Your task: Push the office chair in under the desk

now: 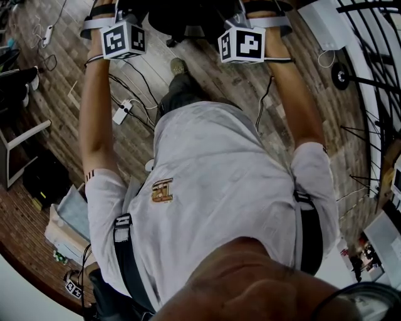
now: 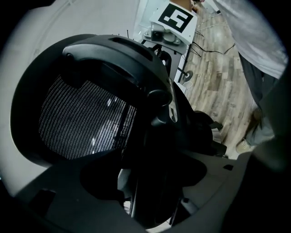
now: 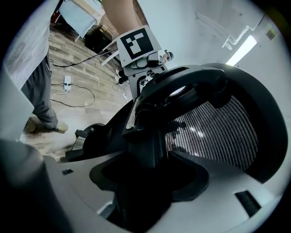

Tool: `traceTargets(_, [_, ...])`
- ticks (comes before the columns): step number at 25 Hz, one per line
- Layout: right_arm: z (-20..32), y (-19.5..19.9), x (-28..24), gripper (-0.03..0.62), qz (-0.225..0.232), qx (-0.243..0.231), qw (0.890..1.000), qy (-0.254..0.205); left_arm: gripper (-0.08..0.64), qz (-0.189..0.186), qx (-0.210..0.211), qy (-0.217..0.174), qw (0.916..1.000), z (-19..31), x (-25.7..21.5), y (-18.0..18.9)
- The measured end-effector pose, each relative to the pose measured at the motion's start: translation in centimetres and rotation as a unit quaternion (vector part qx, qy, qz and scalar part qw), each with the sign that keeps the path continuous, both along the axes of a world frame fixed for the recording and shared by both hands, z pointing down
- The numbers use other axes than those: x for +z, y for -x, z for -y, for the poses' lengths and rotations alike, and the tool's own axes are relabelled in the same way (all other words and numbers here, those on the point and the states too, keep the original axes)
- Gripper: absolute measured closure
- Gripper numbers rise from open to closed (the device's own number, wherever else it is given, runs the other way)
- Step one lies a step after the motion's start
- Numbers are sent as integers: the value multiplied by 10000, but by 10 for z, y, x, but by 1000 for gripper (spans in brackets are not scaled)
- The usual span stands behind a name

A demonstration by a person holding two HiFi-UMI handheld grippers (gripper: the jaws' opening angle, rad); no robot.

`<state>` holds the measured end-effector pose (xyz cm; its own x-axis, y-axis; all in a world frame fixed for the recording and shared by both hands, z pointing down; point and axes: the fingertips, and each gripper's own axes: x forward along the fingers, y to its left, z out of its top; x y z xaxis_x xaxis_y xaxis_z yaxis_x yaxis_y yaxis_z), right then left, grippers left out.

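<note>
The black office chair [image 1: 182, 17] stands at the top edge of the head view, between my two outstretched arms. My left gripper [image 1: 122, 25] and right gripper [image 1: 241, 28] both reach onto its back, and their jaws are hidden there. In the left gripper view the mesh backrest [image 2: 86, 123] fills the left, and the left gripper [image 2: 150, 191] is shut around the dark rear frame. In the right gripper view the mesh backrest [image 3: 213, 132] lies to the right, with the right gripper [image 3: 145, 191] shut on the same frame from the other side. No desk shows.
The wooden floor carries cables and a white power strip [image 1: 121, 113] to my left. A white-framed seat [image 1: 19, 144] and stacked papers [image 1: 66, 226] sit further left. A black wire rack [image 1: 376, 63] stands at the right. My shoe [image 1: 178, 65] is just behind the chair.
</note>
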<state>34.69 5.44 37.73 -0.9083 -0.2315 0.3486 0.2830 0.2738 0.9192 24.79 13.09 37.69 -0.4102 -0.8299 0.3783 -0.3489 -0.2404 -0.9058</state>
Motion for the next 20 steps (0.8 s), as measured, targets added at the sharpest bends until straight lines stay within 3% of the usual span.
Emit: traceTargets(20, [108, 206, -4, 333, 135, 656, 9978, 35, 236, -102, 717, -149, 9973, 120, -7, 213])
